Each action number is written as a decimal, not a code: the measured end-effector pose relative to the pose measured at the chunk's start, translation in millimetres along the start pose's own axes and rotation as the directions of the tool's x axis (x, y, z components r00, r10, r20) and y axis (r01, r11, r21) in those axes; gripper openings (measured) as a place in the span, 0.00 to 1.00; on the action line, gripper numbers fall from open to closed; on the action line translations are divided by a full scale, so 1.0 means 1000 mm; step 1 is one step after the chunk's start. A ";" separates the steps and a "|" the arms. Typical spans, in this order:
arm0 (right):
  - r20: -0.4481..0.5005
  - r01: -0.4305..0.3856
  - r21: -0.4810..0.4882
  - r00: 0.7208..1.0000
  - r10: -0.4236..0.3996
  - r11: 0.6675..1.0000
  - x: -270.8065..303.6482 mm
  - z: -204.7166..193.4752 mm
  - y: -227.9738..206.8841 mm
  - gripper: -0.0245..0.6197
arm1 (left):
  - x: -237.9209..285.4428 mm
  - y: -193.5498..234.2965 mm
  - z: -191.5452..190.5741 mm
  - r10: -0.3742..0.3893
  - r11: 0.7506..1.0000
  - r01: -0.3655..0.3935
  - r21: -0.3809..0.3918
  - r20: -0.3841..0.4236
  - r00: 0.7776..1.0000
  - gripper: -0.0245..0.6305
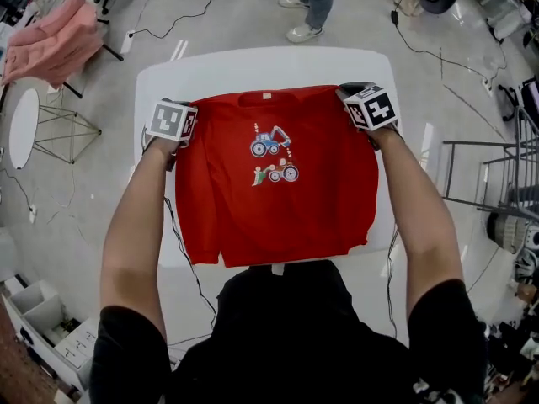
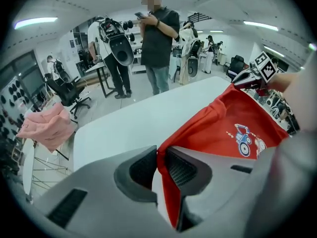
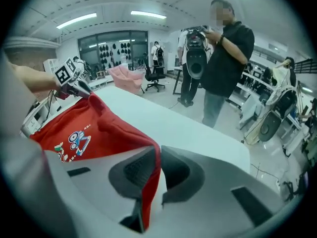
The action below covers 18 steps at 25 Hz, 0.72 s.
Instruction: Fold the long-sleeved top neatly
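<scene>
Bright, even light all round: long ceiling strips [image 2: 34, 21] glow overhead in the left gripper view, and there are more in the right gripper view, one blown out to pure white. In the head view the white counter [image 1: 253, 66] shines with barely a shadow, the red top [image 1: 278, 167] crisp and saturated, pale glare streaking the floor [image 1: 427, 141]. Both gripper views bulge hard, with black corners and soft, small backgrounds
</scene>
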State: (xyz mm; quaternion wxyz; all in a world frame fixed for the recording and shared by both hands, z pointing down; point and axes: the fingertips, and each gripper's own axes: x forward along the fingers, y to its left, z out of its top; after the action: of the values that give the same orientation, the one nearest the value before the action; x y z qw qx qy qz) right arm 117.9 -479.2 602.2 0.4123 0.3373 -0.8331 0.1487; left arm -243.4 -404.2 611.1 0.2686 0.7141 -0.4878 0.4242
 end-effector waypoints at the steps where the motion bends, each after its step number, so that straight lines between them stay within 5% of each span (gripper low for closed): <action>1: -0.019 -0.019 -0.002 1.000 0.019 1.000 0.010 -0.003 -0.001 0.11 | 0.008 0.002 -0.002 0.001 1.000 -0.001 -0.007 -0.016 1.000 0.12; 6: -0.070 -0.066 -0.020 0.995 0.064 0.998 0.036 -0.009 -0.006 0.14 | 0.027 0.011 -0.008 -0.015 0.999 0.013 -0.034 -0.032 0.999 0.14; 10: -0.043 -0.097 -0.083 0.995 0.094 0.992 0.025 0.005 -0.001 0.29 | 0.023 0.012 -0.006 -0.008 0.999 0.009 0.031 -0.016 1.000 0.22; 14: 0.041 -0.169 -0.155 0.983 0.177 0.973 0.011 0.038 0.025 0.30 | 0.011 0.001 0.010 -0.043 0.997 0.040 0.065 0.046 0.998 0.25; 18: 0.000 -0.220 -0.247 0.974 0.228 0.944 0.039 0.048 0.049 0.28 | 0.019 -0.016 0.028 -0.081 0.993 0.075 0.087 0.061 0.995 0.25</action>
State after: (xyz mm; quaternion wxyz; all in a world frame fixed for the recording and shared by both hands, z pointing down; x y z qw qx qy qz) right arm 39.1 -486.5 604.8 0.4191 0.1890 -0.8839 0.0856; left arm -216.0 -429.0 613.9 0.2385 0.7567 -0.4496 0.4104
